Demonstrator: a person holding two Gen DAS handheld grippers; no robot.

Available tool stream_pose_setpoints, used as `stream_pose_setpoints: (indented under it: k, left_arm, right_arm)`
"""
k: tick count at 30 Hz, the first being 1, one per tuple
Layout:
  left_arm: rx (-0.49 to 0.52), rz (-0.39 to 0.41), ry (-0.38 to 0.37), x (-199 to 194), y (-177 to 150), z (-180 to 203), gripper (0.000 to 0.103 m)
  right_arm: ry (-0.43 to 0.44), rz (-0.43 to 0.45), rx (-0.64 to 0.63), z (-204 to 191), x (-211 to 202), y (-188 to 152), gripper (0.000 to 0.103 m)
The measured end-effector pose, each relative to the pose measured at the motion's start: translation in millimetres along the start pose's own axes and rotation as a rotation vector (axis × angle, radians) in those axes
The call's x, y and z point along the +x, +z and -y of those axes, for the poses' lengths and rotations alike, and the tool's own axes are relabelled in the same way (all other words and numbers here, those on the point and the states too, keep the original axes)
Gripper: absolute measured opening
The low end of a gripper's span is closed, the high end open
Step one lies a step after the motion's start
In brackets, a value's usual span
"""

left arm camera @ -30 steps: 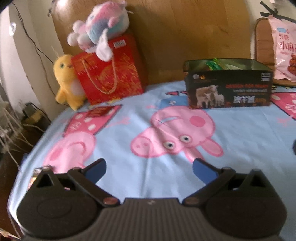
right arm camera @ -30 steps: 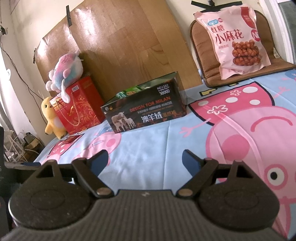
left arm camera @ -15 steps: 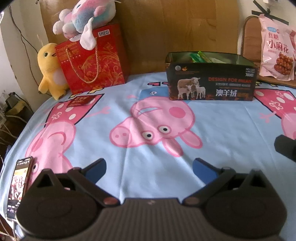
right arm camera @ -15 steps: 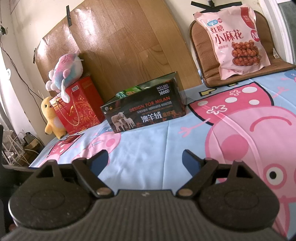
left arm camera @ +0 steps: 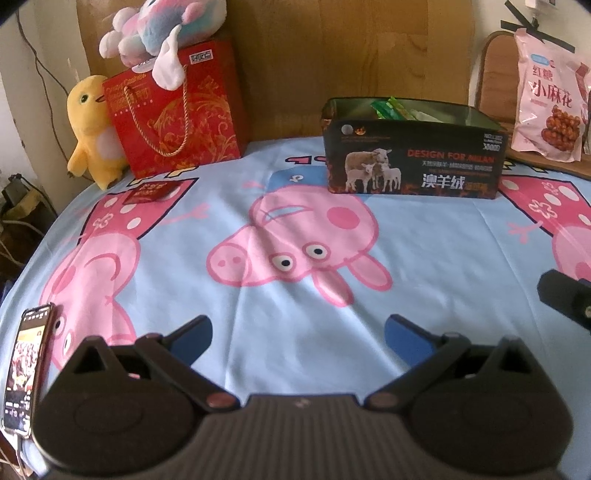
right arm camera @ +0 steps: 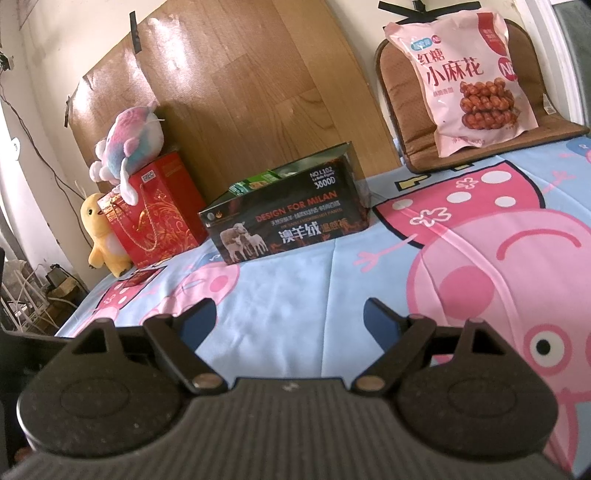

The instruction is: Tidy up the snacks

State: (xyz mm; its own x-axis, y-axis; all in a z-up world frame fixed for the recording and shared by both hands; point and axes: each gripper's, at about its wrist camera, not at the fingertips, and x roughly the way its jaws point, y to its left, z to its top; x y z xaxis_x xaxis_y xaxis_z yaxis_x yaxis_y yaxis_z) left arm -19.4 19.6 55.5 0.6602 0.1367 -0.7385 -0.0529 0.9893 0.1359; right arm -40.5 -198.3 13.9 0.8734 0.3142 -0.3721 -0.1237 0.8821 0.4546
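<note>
Nearest the left wrist camera, the left hand-held gripper [left arm camera: 297, 334] hangs over the bed sheet [left arm camera: 295, 295] with its blue-tipped fingers [left arm camera: 192, 334] spread wide and nothing between them; in the right wrist view the right hand-held gripper [right arm camera: 290, 317] is likewise spread apart and empty above the same sheet [right arm camera: 295, 280]. At about eight o'clock in the left view a phone [left arm camera: 26, 369] lies face up with its screen lit at the edge of the bed, and at three o'clock a dark part of the other tool [left arm camera: 565, 299] juts in from the frame edge. The sheet is pale blue, printed with large pink cartoon pigs. Farther out, at about ten o'clock, a small red packet [left arm camera: 149, 192] lies flat on the sheet. Beyond it, a red gift bag [left arm camera: 177, 114] with gold cord handles stands upright against the wooden board [left arm camera: 332, 55] at the wall, a yellow plush chick [left arm camera: 92, 129] just beside it at its left and a pastel plush toy [left arm camera: 162, 29] resting on top. At about one o'clock an open dark box [left arm camera: 412, 155] printed with sheep stands on the sheet, with green snack packets [left arm camera: 389, 109] showing above its rim. Farthest, at two o'clock, a pink snack bag [left arm camera: 550, 96] leans upright against a brown seat cushion [left arm camera: 495, 74], well apart from the box; in the right view the same bag [right arm camera: 469, 77] sits at one o'clock.
</note>
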Motion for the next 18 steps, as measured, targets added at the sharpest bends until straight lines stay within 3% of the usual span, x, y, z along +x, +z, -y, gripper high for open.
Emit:
stream_pose_setpoints:
  k: [18]
  left_arm:
    - [-0.007, 0.0, -0.002, -0.6, 1.1, -0.2, 0.103]
  right_arm:
    - [0.0, 0.002, -0.005, -0.1, 0.7, -0.2, 0.089]
